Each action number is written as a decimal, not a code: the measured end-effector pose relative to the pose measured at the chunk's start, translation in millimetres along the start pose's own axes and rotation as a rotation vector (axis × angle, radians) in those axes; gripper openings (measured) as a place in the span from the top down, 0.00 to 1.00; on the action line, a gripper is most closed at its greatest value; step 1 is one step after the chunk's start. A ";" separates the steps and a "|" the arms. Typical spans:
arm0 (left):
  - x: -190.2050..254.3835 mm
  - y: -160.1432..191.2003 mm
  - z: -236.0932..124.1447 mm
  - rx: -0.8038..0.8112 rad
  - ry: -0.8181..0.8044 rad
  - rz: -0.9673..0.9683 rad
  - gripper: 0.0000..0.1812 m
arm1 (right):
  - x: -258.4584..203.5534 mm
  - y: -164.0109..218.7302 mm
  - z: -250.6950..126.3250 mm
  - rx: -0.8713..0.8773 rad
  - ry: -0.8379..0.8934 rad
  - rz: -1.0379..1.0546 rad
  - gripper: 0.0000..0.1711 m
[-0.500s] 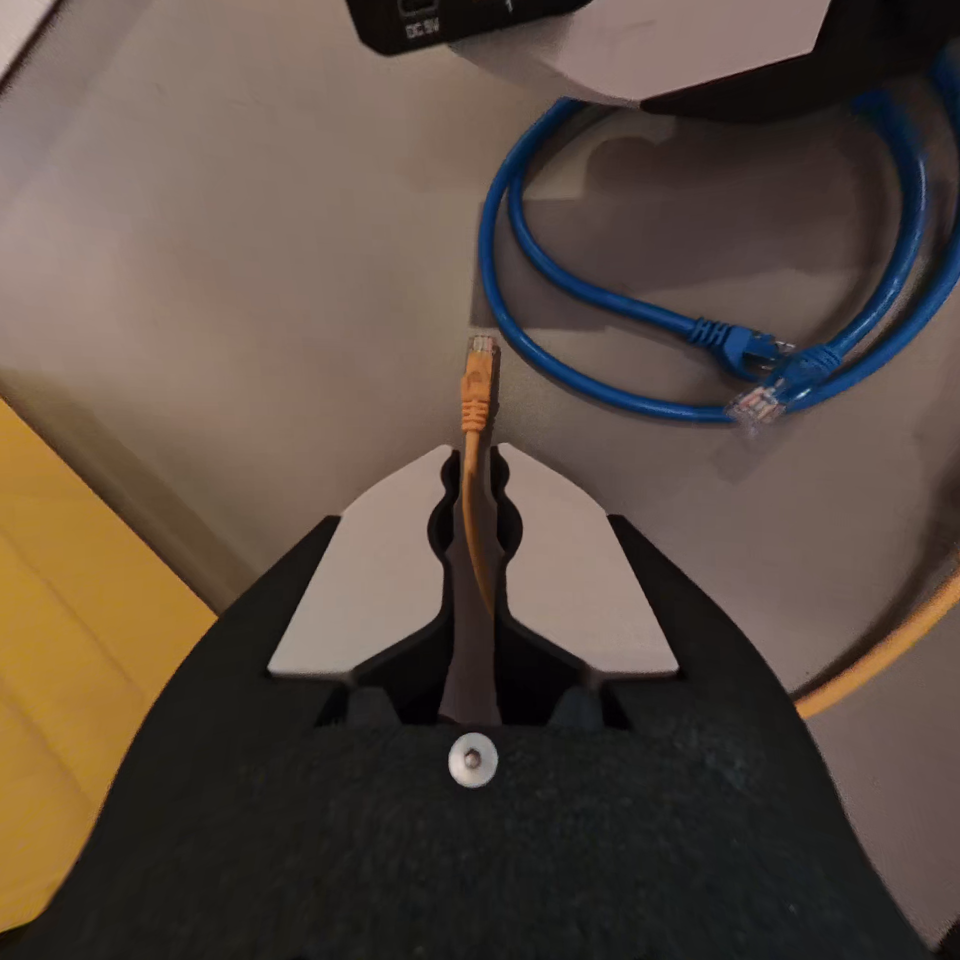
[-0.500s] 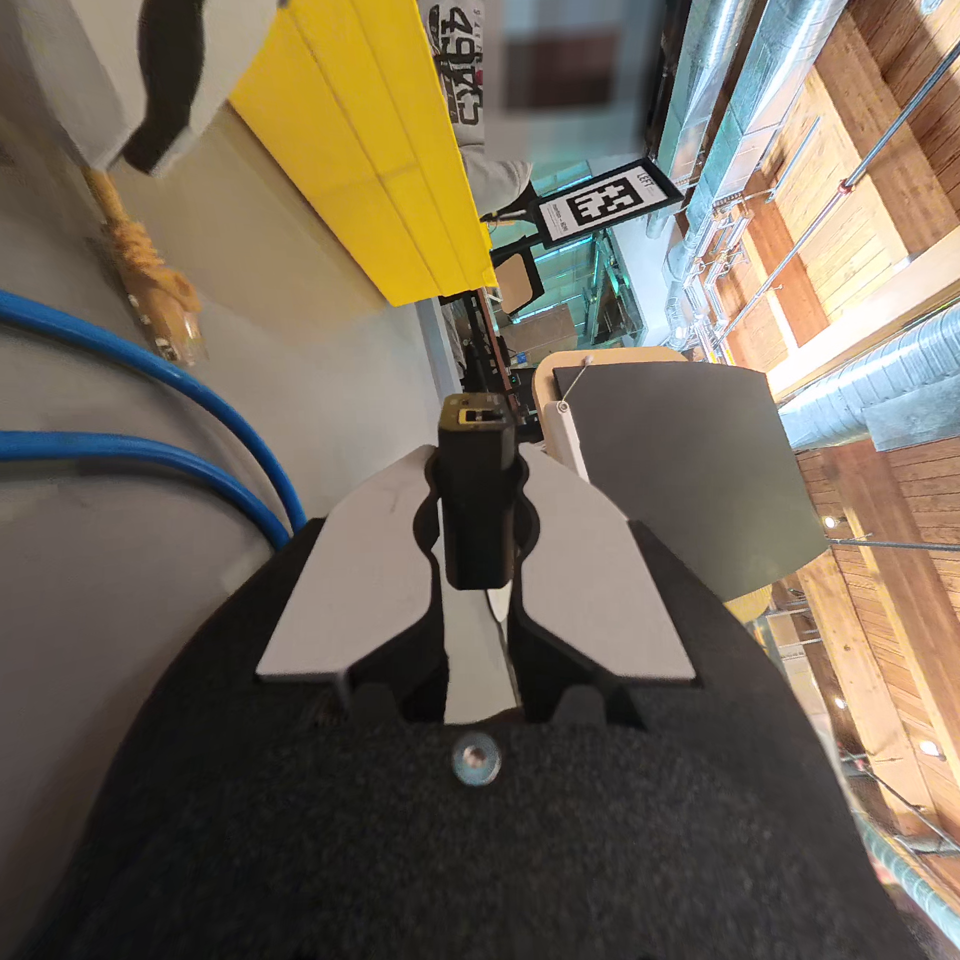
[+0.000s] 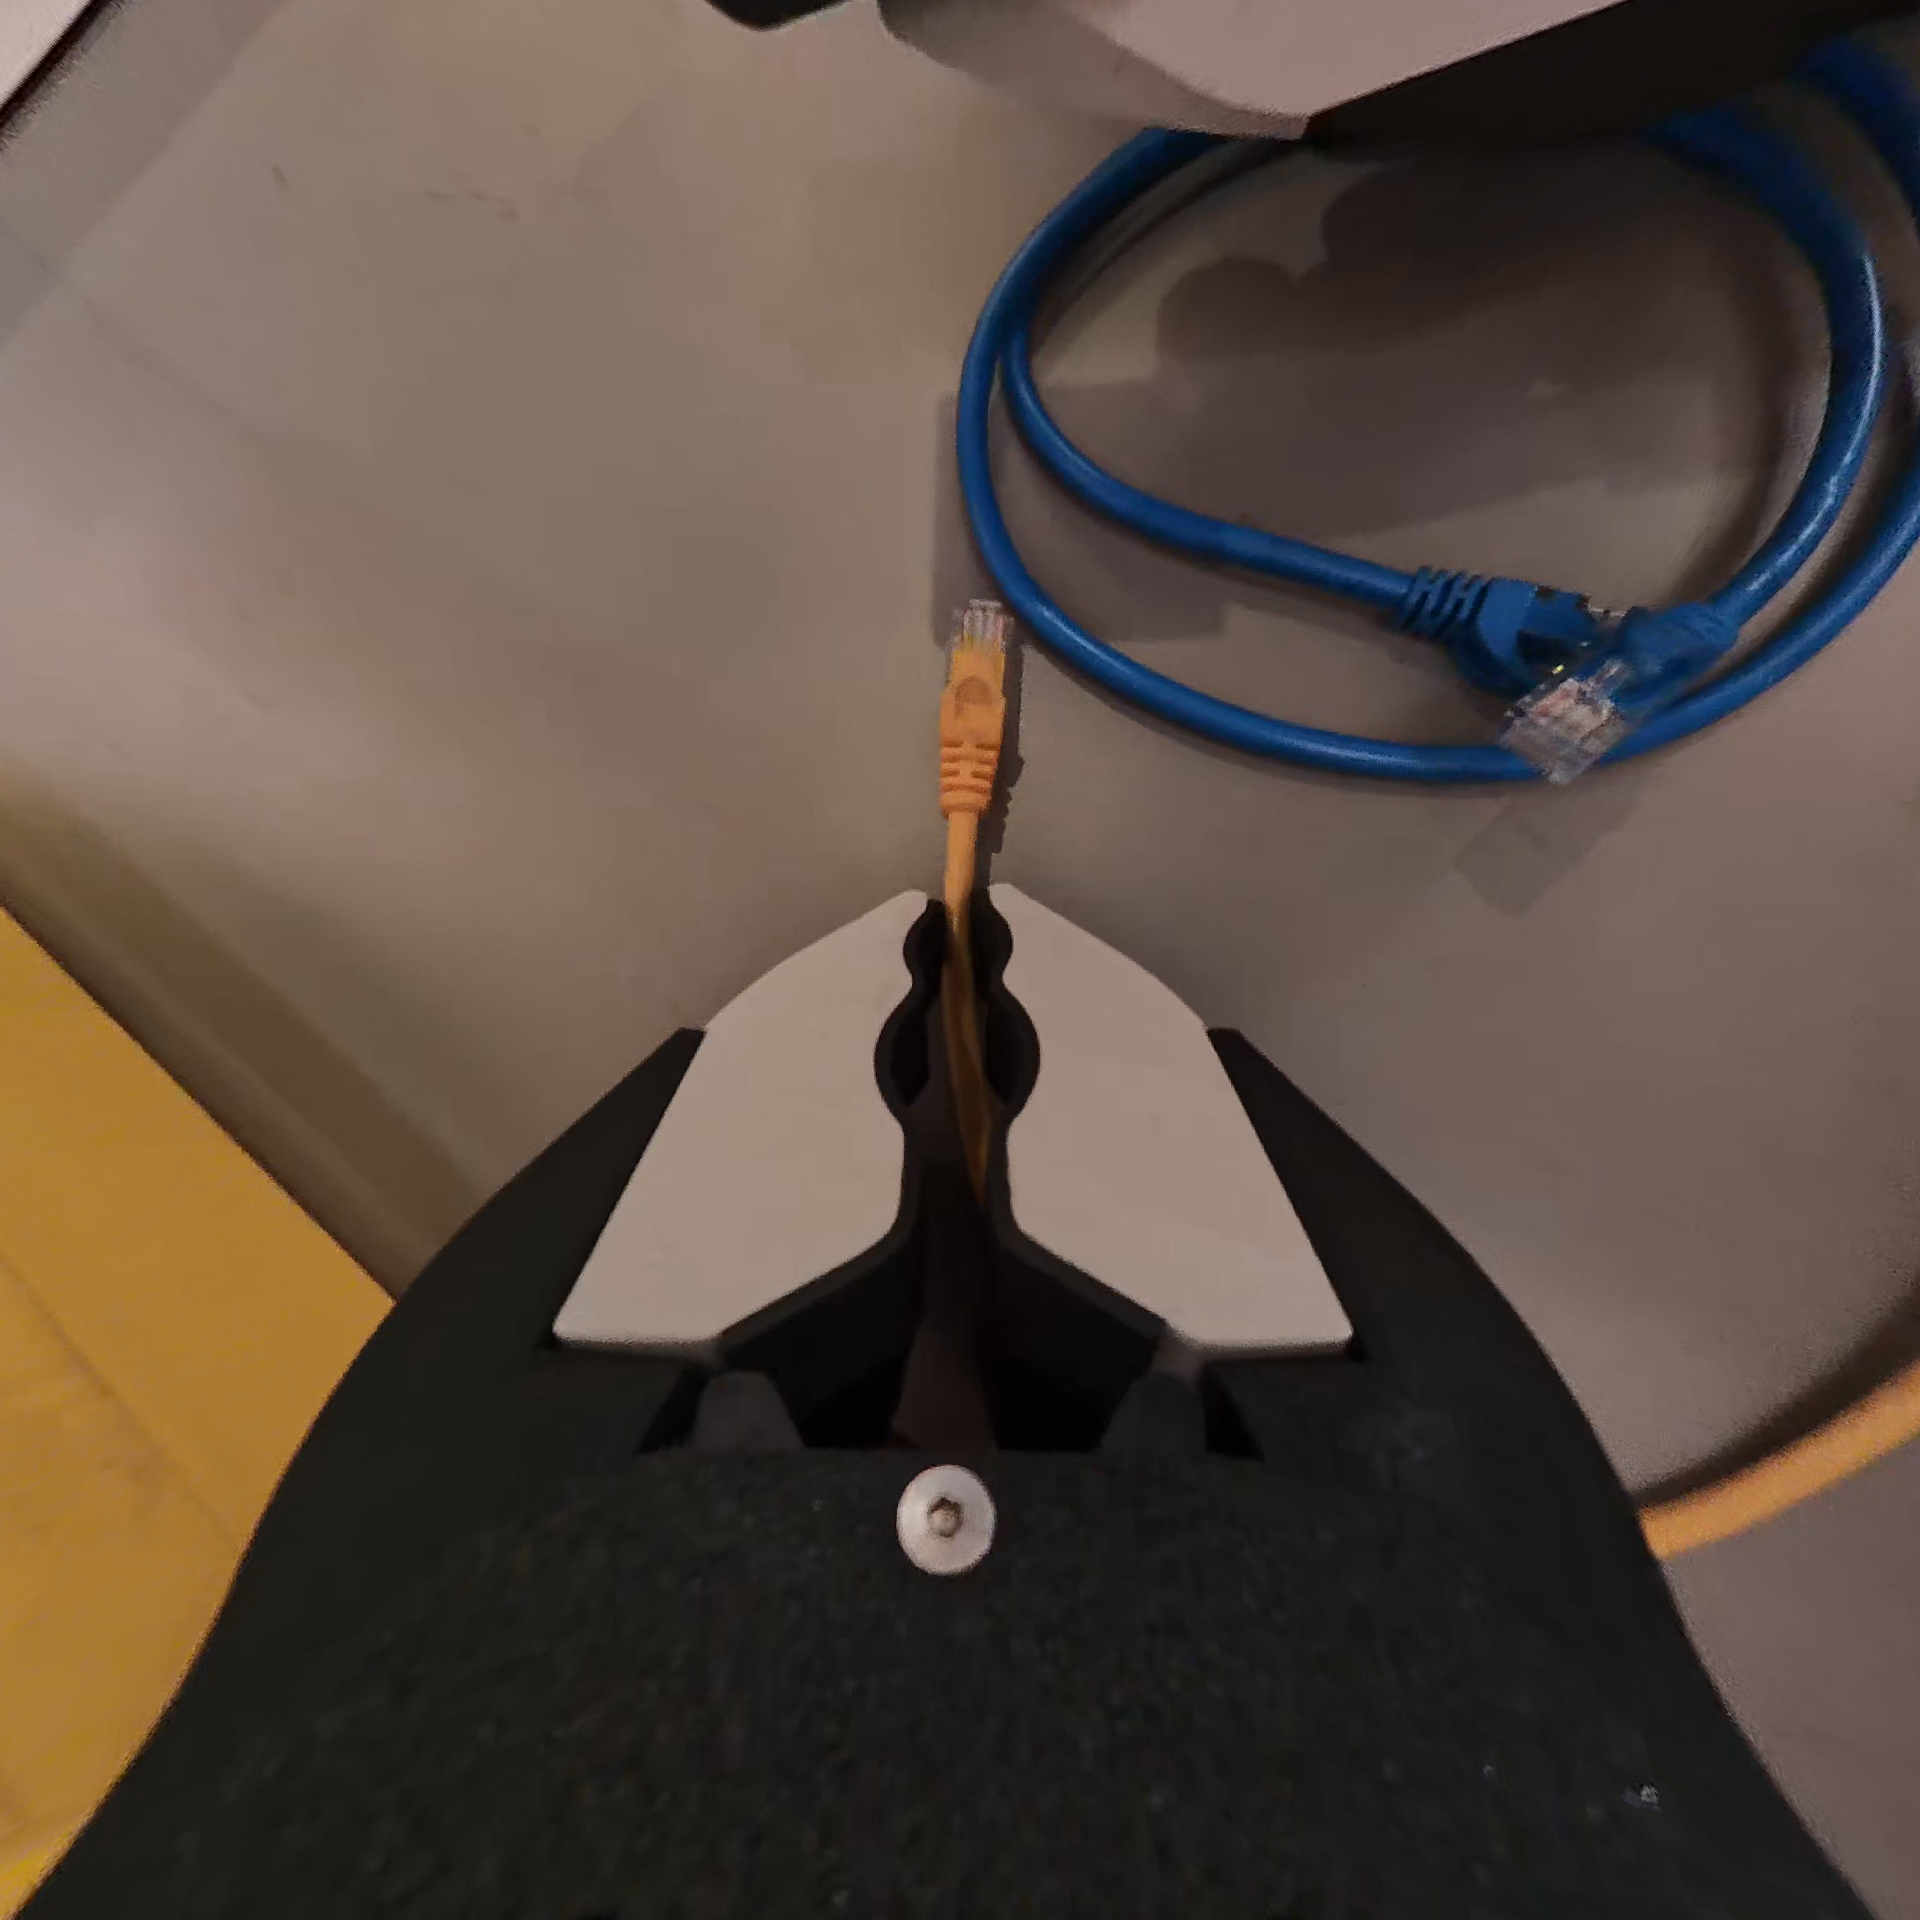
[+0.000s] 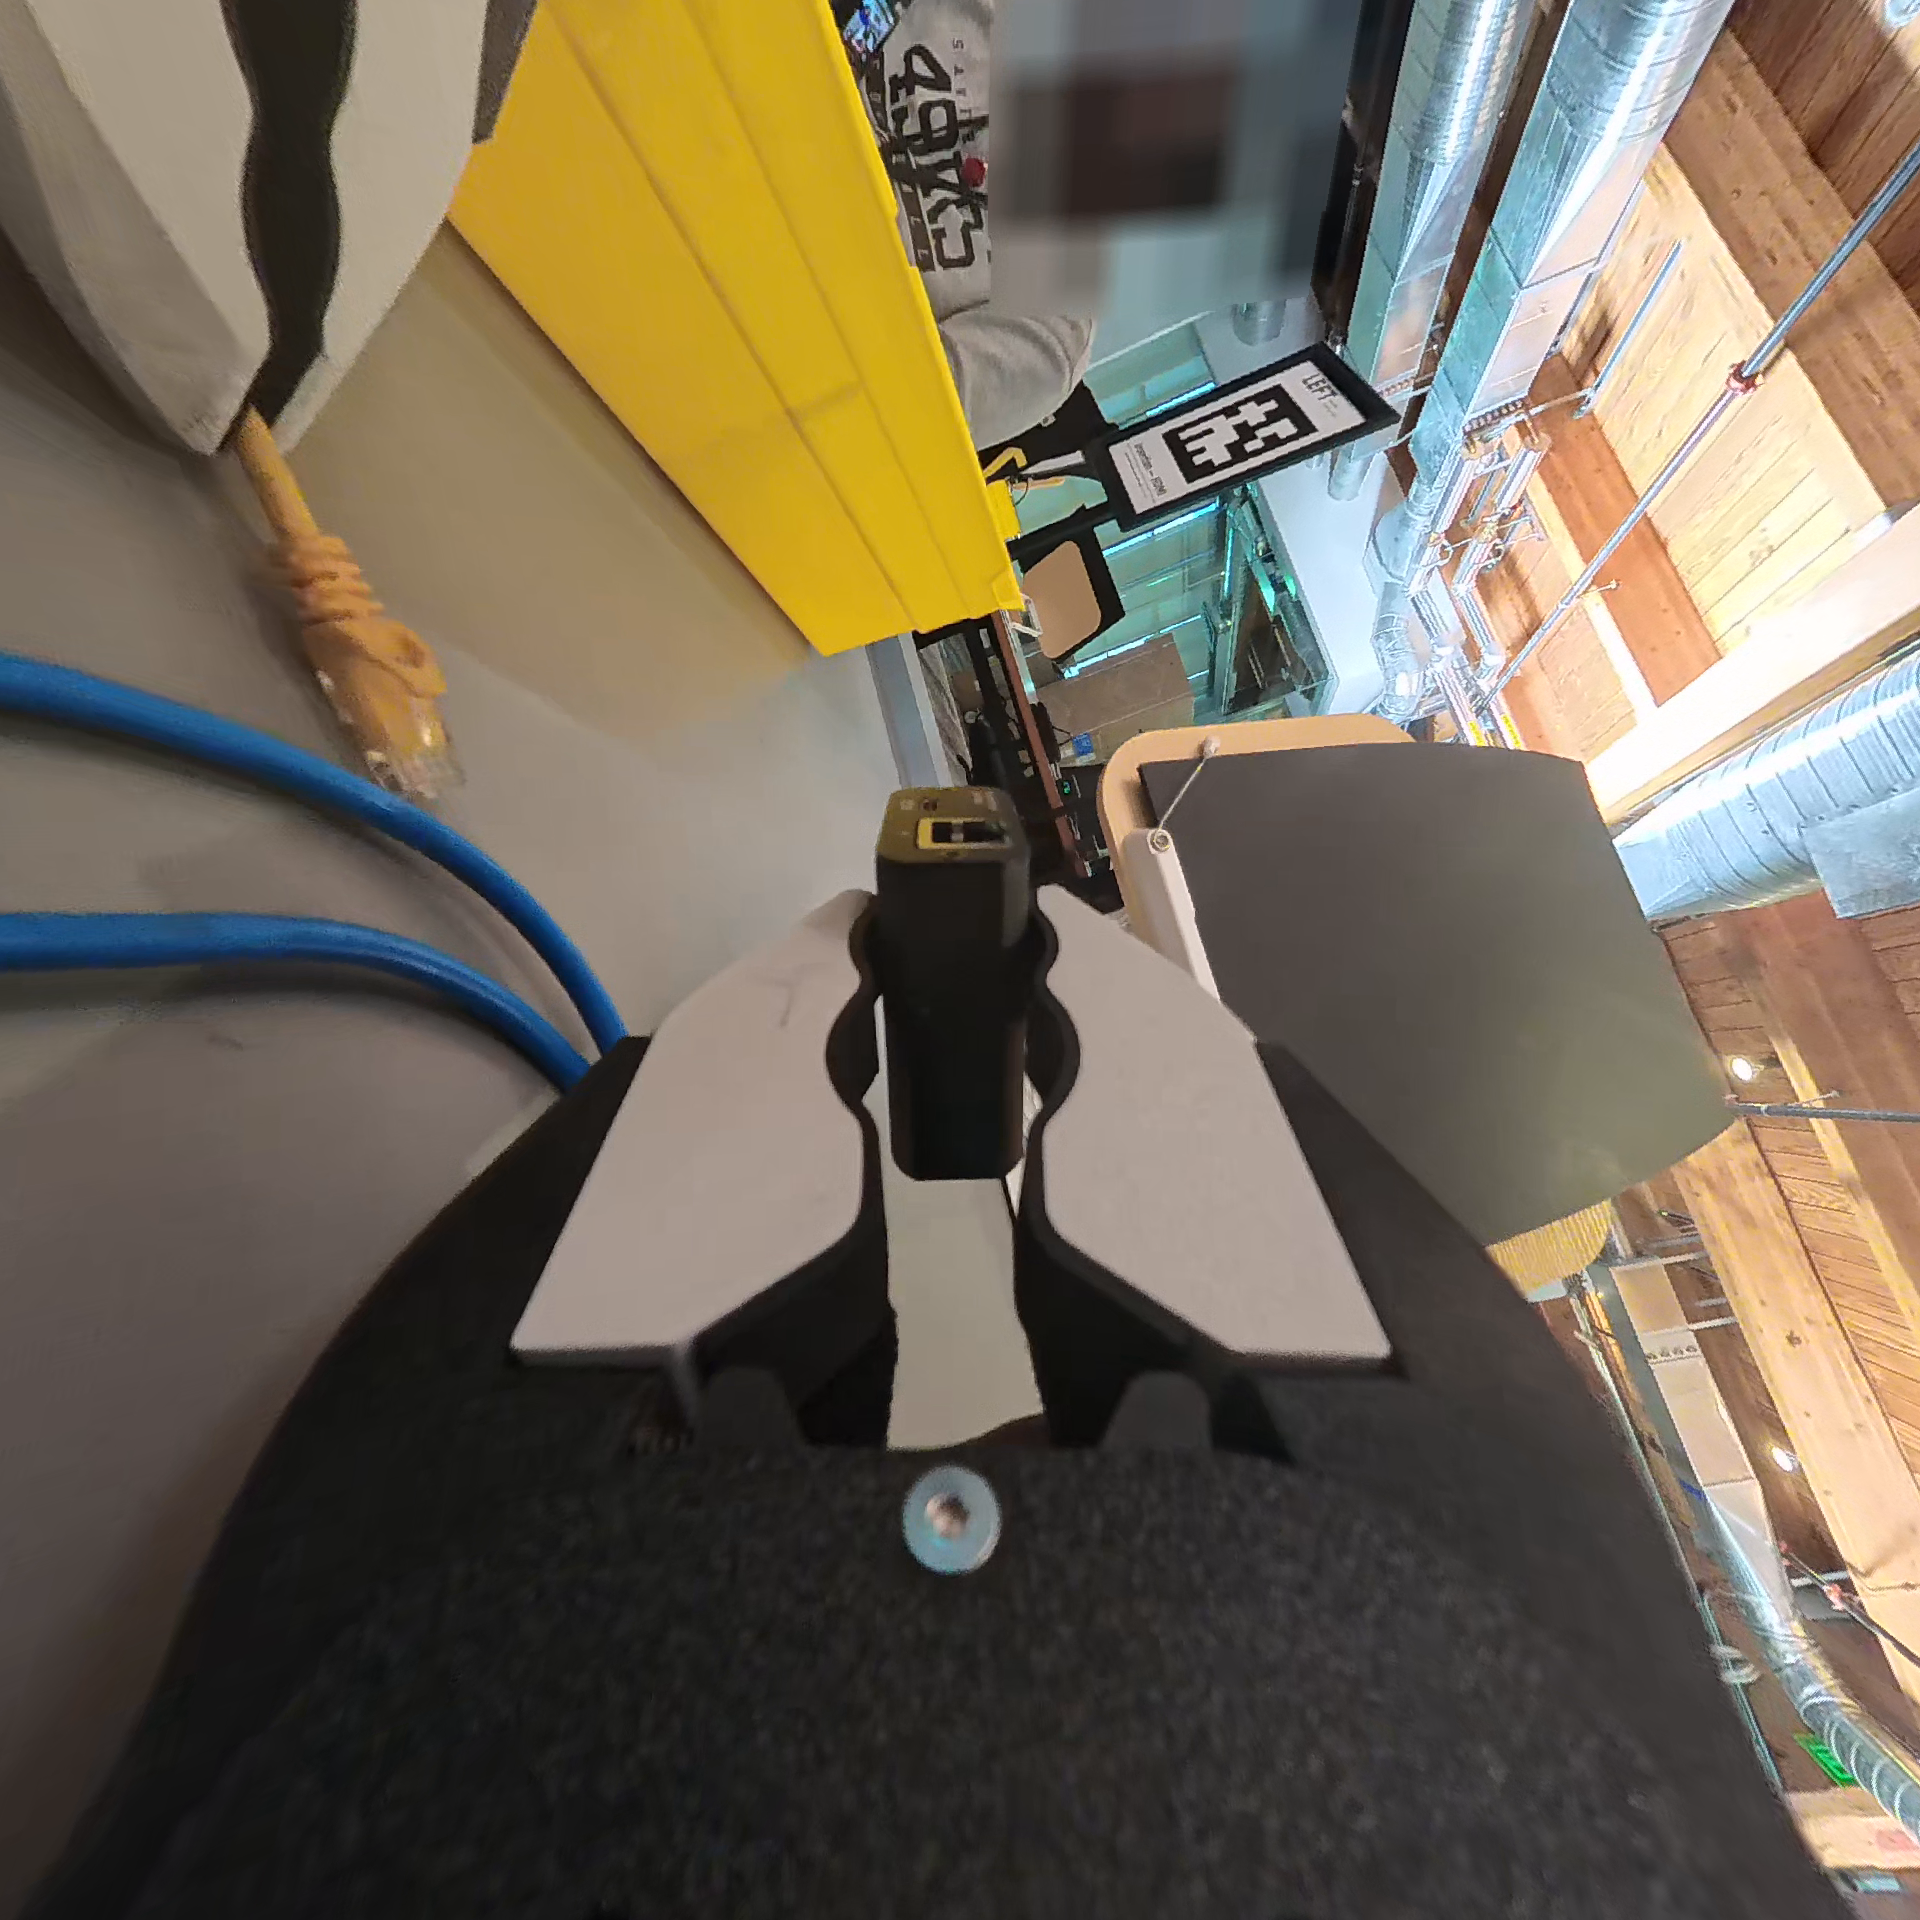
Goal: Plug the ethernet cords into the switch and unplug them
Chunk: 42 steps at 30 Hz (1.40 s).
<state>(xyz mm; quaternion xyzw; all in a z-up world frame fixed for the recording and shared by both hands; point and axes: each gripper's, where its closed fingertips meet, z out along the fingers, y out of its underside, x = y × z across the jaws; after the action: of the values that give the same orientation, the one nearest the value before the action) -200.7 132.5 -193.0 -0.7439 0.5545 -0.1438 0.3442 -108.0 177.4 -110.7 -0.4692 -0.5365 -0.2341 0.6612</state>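
Observation:
My left gripper (image 3: 962,900) is shut on the orange ethernet cord (image 3: 970,727). Its clear plug sticks out ahead of the fingertips, just above the grey table. My right gripper (image 4: 954,906) is shut on the black switch (image 4: 951,997) and holds it edge-on, with one end facing the camera. In the right wrist view the left gripper (image 4: 244,421) shows at the top left with the orange plug (image 4: 358,649) hanging from it. A coiled blue ethernet cord (image 3: 1455,603) lies on the table to the right of the orange plug, both its plugs free. The right gripper's grey finger (image 3: 1195,62) shows at the top edge.
A yellow bin (image 4: 748,312) stands along the table's edge, also in the left wrist view (image 3: 125,1247). The orange cord's slack (image 3: 1787,1465) curves off at the right. A person in a grey sweatshirt (image 4: 966,260) stands beyond the bin. A dark panel (image 4: 1403,987) and a marker sign (image 4: 1236,436) are behind. Tip to tip, the grippers are about 12 cm apart.
The switch in my right gripper has slid out of the left wrist view's top edge. In the right wrist view the left gripper and orange plug have come closer and lower.

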 end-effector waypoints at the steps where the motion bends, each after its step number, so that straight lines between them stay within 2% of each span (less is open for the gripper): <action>1: 1.6 0.8 -0.5 -0.003 0.013 -0.005 0.97 | -0.3 -1.4 -0.1 0.007 0.001 -0.007 0.86; 5: 2.6 -7.0 -15.8 -0.002 0.074 -0.109 0.98 | -0.1 -8.0 -2.0 0.034 0.014 -0.038 0.86; 12: 8.9 -52.4 -63.1 0.031 0.089 -0.205 0.98 | -7.9 -24.3 -4.9 0.079 0.029 -0.158 0.86; 20: 22.2 -51.8 -54.9 -0.025 0.113 -0.197 0.98 | -14.9 -29.8 -4.5 0.077 0.031 -0.217 0.86; 33: 20.3 -50.9 -52.6 -0.019 0.143 -0.272 0.98 | -20.0 -27.9 -3.1 0.066 0.012 -0.218 0.86; 42: 25.9 -39.1 -48.7 -0.097 0.164 -0.298 0.98 | -27.5 -29.8 -3.0 0.069 -0.005 -0.262 0.86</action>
<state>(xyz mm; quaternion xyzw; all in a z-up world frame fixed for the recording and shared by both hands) -192.4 97.1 -135.9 -0.8194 0.4706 -0.2266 0.2363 -139.5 156.0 -125.2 -0.3729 -0.6026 -0.2986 0.6393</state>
